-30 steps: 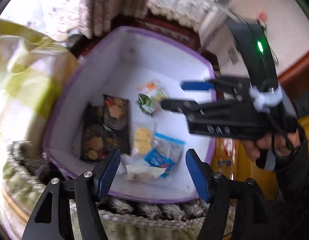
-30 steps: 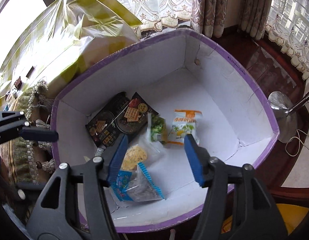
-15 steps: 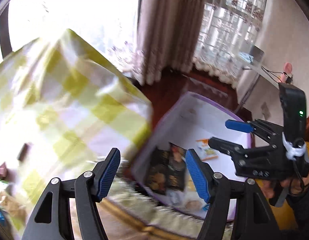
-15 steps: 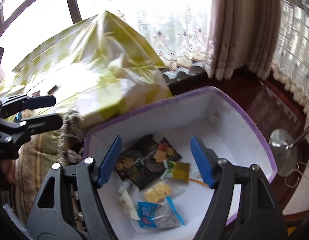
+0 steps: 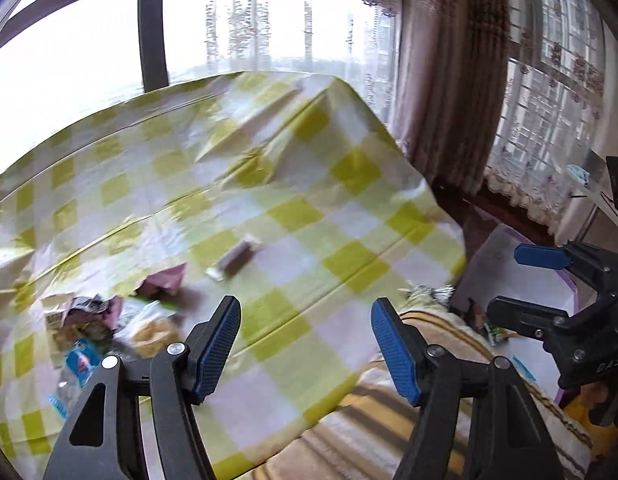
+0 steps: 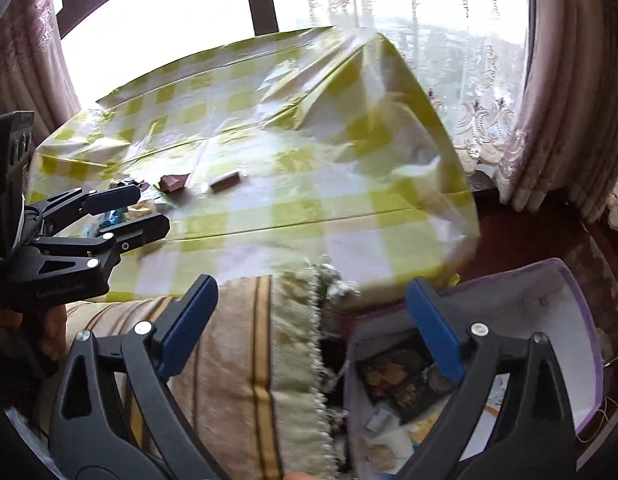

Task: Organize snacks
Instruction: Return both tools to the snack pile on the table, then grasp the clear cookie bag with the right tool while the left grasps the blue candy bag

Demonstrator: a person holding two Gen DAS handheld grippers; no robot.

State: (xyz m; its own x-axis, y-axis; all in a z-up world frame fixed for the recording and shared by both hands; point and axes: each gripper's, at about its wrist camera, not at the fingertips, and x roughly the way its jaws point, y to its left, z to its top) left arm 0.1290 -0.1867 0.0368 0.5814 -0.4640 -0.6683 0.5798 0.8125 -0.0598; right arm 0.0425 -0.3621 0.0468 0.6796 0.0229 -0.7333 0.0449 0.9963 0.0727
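A table with a yellow-checked plastic cloth (image 5: 293,216) carries loose snacks: a brown bar (image 5: 236,259), a pink packet (image 5: 165,282) and a heap of wrappers with a blue packet (image 5: 83,356) at the left. My left gripper (image 5: 305,354) is open and empty above the table's near edge. My right gripper (image 6: 309,328) is open and empty, lower, between the table and a white box with a purple rim (image 6: 585,344) that holds several snack packets (image 6: 405,384). The bar (image 6: 226,181) and pink packet (image 6: 174,181) also show in the right wrist view.
A striped, fringed cloth (image 6: 245,360) hangs below the table edge beside the box. Windows with lace and brown curtains (image 5: 441,92) stand behind the table. The box stands low on dark wooden flooring (image 6: 521,236) at the right.
Both grippers have lifted out of the box and swung left and up toward the table. The box has slid to the lower right of both views. Both stay open.
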